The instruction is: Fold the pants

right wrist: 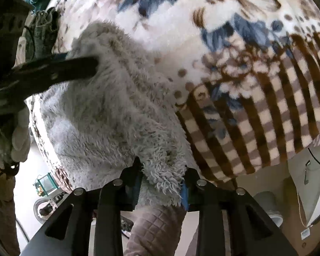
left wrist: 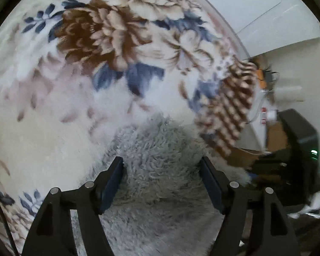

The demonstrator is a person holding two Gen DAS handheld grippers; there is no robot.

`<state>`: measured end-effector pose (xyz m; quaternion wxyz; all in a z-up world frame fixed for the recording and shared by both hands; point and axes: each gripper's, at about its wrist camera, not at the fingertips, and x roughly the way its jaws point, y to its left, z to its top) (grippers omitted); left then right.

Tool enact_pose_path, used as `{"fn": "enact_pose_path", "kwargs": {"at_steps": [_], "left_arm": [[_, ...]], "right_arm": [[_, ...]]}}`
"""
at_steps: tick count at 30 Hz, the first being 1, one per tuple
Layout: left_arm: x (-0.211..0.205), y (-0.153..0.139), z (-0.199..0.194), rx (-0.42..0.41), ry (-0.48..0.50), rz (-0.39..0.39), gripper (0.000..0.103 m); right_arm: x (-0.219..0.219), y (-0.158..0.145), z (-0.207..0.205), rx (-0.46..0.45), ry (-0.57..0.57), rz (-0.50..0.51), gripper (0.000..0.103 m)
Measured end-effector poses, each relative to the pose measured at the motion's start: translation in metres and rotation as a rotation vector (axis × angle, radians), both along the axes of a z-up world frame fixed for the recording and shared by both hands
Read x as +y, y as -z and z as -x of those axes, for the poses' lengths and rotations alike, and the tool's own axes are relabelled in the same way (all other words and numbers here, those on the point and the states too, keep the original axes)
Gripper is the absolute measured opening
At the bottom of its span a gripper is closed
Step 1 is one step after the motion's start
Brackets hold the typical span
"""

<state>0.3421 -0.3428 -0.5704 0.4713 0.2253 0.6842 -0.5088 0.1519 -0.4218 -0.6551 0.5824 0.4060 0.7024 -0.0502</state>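
Observation:
Grey fluffy fleece pants (left wrist: 160,160) lie on a floral blanket (left wrist: 96,42). My left gripper (left wrist: 162,183) hovers over them, open, its pads well apart with only the pile lying below the gap. In the right wrist view the pants (right wrist: 108,111) stretch away as a long bundle. Their near corner sits loose and unsquashed between the fingers of my right gripper (right wrist: 163,183), which is open by a narrow gap. The left gripper (right wrist: 91,66) shows there from the side at the pants' far end, held by a gloved hand (right wrist: 19,132).
The blanket's brown checked border (right wrist: 256,117) hangs over the bed edge to the right. A quilted brown fabric (right wrist: 155,224) is just below my right gripper. A black device with a green light (left wrist: 305,149) and a cardboard box (left wrist: 245,155) stand beside the bed.

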Motion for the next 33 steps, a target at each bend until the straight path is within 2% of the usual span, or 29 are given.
{"fn": "enact_pose_path", "kwargs": {"at_steps": [2, 4, 5, 6, 7, 8, 10, 11, 13, 15, 16, 19, 21, 22, 23, 24, 25, 26, 29, 30, 31, 32, 33], "left_arm": [[-0.003, 0.000, -0.003, -0.028, -0.039, 0.019, 0.036], [-0.007, -0.004, -0.002, -0.066, -0.042, 0.043, 0.029], [-0.009, -0.005, 0.000, -0.088, -0.034, 0.042, 0.028], [-0.010, -0.004, 0.002, -0.104, -0.027, 0.041, 0.026], [-0.010, -0.004, 0.004, -0.120, -0.023, 0.040, 0.026], [-0.011, -0.004, 0.005, -0.125, -0.019, 0.036, 0.024], [-0.009, -0.003, 0.000, -0.158, -0.047, 0.027, 0.018], [-0.007, 0.000, -0.006, -0.166, -0.070, 0.015, 0.012], [-0.003, 0.007, -0.017, -0.158, -0.113, -0.002, 0.012], [0.000, 0.015, -0.024, -0.158, -0.139, -0.020, 0.012], [0.001, 0.017, -0.025, -0.112, -0.155, -0.008, 0.012], [0.002, 0.005, -0.019, -0.118, -0.168, 0.016, 0.019], [0.006, -0.005, -0.020, -0.128, -0.214, 0.004, 0.033], [0.010, -0.012, -0.021, -0.147, -0.238, 0.009, 0.040], [0.017, -0.022, -0.024, -0.179, -0.283, 0.031, 0.059], [0.024, -0.031, -0.026, -0.200, -0.321, 0.056, 0.081], [0.033, -0.041, -0.026, -0.221, -0.359, 0.091, 0.089], [0.046, -0.053, -0.028, -0.240, -0.417, 0.127, 0.101], [0.077, -0.069, -0.030, -0.277, -0.550, 0.132, 0.102], [0.092, -0.073, -0.029, -0.279, -0.603, 0.133, 0.102], [0.102, -0.075, -0.027, -0.281, -0.640, 0.132, 0.102], [0.120, -0.077, -0.024, -0.291, -0.704, 0.126, 0.102], [0.136, -0.079, -0.022, -0.293, -0.758, 0.112, 0.102]], "right_arm": [[0.002, 0.005, 0.003, 0.020, 0.020, -0.025, 0.051], [0.002, 0.012, 0.011, 0.029, 0.069, -0.075, 0.052], [0.002, 0.015, 0.013, 0.023, 0.087, -0.094, 0.049], [0.000, 0.016, 0.016, 0.004, 0.113, -0.096, 0.042], [-0.001, 0.015, 0.019, -0.011, 0.132, -0.080, 0.013], [-0.001, 0.015, 0.020, -0.025, 0.143, -0.072, 0.009], [-0.001, 0.012, 0.024, -0.037, 0.153, -0.025, 0.006], [0.001, 0.010, 0.025, -0.038, 0.136, 0.009, 0.006], [0.006, 0.011, 0.034, -0.013, 0.116, 0.036, 0.005], [0.005, 0.020, 0.046, 0.015, 0.139, 0.010, 0.005], [0.002, 0.024, 0.051, 0.020, 0.178, -0.022, 0.005], [-0.001, 0.017, 0.047, -0.016, 0.178, -0.057, 0.006], [-0.004, 0.007, 0.040, -0.051, 0.155, -0.088, 0.011], [-0.007, 0.001, 0.038, -0.065, 0.152, -0.090, 0.022], [-0.010, -0.005, 0.037, -0.080, 0.153, -0.084, 0.047], [-0.016, -0.014, 0.038, -0.107, 0.164, -0.077, 0.061], [-0.022, -0.018, 0.038, -0.128, 0.182, -0.076, 0.080], [-0.028, -0.021, 0.039, -0.147, 0.202, -0.072, 0.081], [-0.040, -0.005, 0.031, -0.140, 0.238, -0.088, 0.081], [-0.040, 0.004, 0.027, -0.142, 0.254, -0.103, 0.079], [-0.039, 0.011, 0.024, -0.147, 0.268, -0.125, 0.059], [-0.036, 0.018, 0.023, -0.147, 0.280, -0.156, 0.012], [-0.032, 0.023, 0.025, -0.123, 0.279, -0.166, 0.014]]}}
